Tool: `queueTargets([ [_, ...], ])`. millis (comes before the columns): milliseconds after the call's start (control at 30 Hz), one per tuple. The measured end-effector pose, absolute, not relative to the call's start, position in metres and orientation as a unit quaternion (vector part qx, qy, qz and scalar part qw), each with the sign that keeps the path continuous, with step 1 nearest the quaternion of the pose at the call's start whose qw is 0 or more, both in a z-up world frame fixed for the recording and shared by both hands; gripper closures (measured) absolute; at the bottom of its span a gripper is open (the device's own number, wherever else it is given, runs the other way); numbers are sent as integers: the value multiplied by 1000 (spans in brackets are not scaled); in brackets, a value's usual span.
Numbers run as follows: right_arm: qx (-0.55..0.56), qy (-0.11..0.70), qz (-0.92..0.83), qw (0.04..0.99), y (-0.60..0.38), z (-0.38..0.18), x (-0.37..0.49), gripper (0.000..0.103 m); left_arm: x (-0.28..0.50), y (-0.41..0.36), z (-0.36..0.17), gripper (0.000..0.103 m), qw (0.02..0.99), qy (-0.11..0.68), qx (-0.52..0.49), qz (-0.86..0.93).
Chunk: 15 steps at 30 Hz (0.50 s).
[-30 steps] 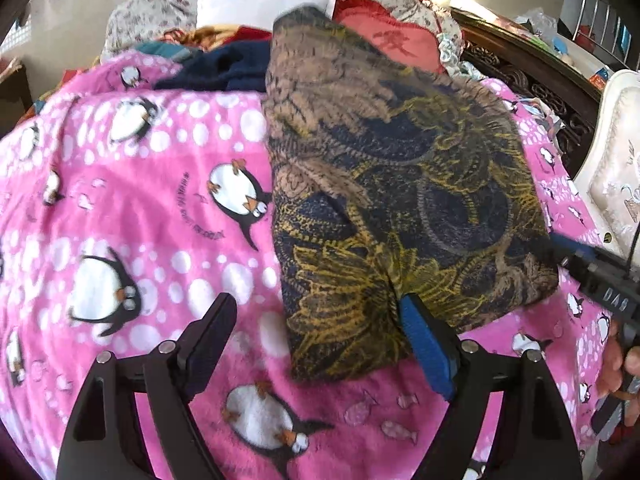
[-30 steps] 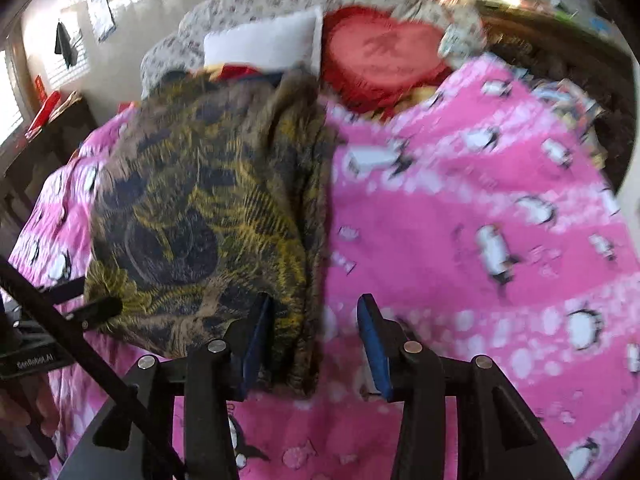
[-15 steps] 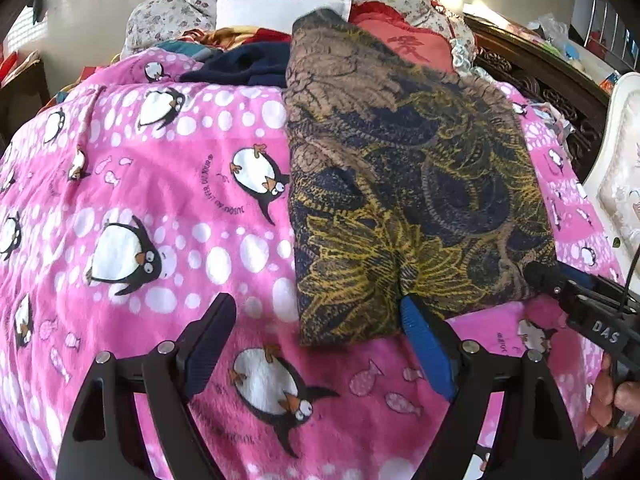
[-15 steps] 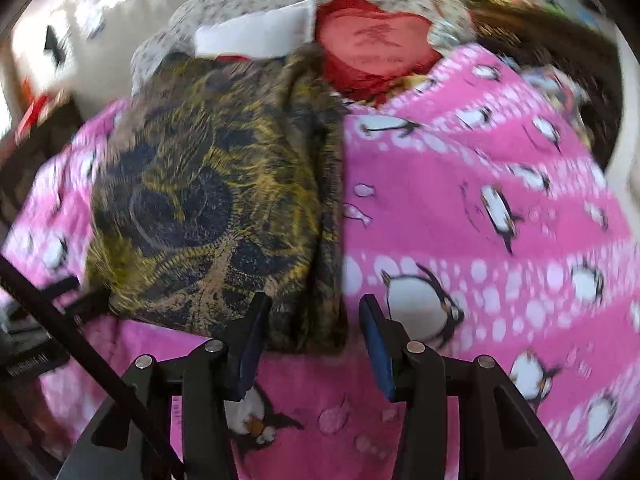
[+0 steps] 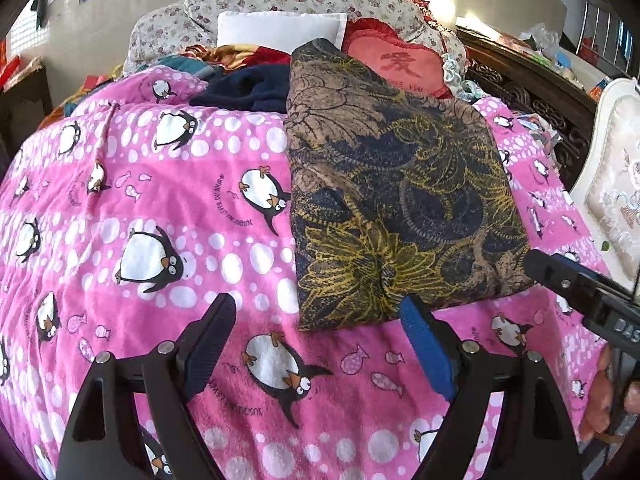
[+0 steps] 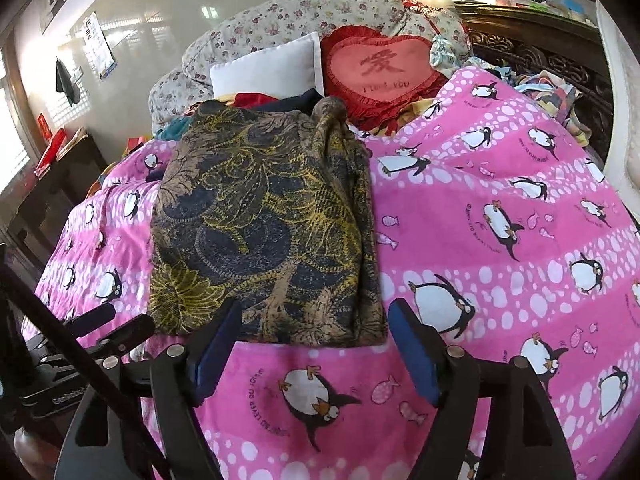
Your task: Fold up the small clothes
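Note:
A brown, navy and yellow patterned garment lies folded lengthwise on the pink penguin blanket. My left gripper is open just short of the garment's near edge, nothing between its fingers. In the right wrist view the same garment lies ahead. My right gripper hovers at its near edge; its jaws are opening and nothing is between them. The right gripper also shows in the left wrist view at the garment's right corner, held by a hand.
A heap of other clothes, a white pillow and a red heart cushion lie at the bed's head. A dark carved bed frame and a white padded chair stand on the right. A dark side table stands left.
Both grippers drew back from the garment toward the bed's near edge. The right gripper's jaws went from narrow to wide. The garment stayed where it lay.

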State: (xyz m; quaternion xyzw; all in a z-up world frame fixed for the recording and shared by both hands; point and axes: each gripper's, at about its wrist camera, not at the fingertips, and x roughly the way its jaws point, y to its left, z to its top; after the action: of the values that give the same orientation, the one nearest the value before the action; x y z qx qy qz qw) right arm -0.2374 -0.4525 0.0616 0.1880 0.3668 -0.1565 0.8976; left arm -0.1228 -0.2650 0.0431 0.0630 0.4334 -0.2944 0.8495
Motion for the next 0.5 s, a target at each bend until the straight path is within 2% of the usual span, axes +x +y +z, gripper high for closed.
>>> queueTargets([
  [167, 200, 352, -175, 898, -477, 58, -229, 13, -95, -258, 46, 11, 829, 458, 3, -321],
  [300, 221, 341, -166, 898, -502, 51, -214, 13, -67, -266, 47, 8, 826, 457, -10, -328],
  [500, 222, 344, -141, 901, -522, 34, -186, 12, -26, -293, 25, 7, 806, 481, -10, -344],
])
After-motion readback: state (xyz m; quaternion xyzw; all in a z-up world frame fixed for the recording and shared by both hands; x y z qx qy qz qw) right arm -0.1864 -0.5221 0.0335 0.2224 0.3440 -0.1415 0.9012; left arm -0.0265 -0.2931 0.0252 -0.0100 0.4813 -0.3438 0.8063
